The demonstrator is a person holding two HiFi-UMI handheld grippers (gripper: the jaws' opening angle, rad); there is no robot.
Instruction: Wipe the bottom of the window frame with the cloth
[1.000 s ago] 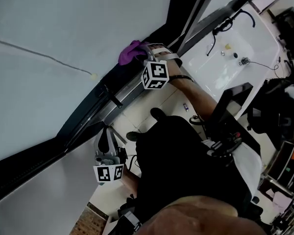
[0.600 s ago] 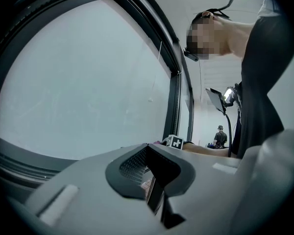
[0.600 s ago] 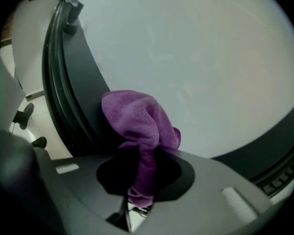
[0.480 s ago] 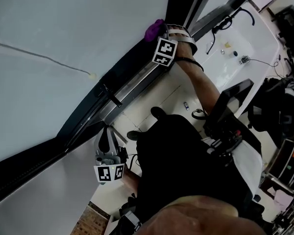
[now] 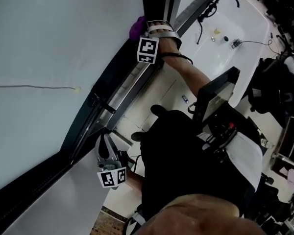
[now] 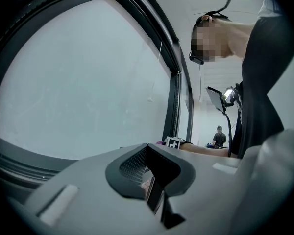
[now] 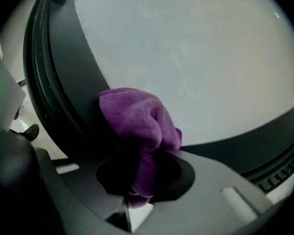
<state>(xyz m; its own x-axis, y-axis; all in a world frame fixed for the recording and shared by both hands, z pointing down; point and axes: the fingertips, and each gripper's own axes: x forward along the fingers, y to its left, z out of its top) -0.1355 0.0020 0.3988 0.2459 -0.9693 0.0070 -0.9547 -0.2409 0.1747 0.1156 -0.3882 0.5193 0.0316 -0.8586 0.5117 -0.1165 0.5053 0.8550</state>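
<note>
Nearest the person's body, the left gripper [image 6: 154,191] hung idle, its jaws closed together on nothing. Further along, the right gripper [image 5: 143,33] was clamped on the bunched purple cloth [image 7: 137,116], which pressed against the dark bottom rail of the window frame [image 7: 63,82], just under the glass [image 7: 196,53]. To wipe well, the cloth likely needed steady pressure and one long pass along the rail, reaching into its groove. No brand or writing was legible, only square black-and-white markers on the gripper's cube [image 5: 147,50]
</note>
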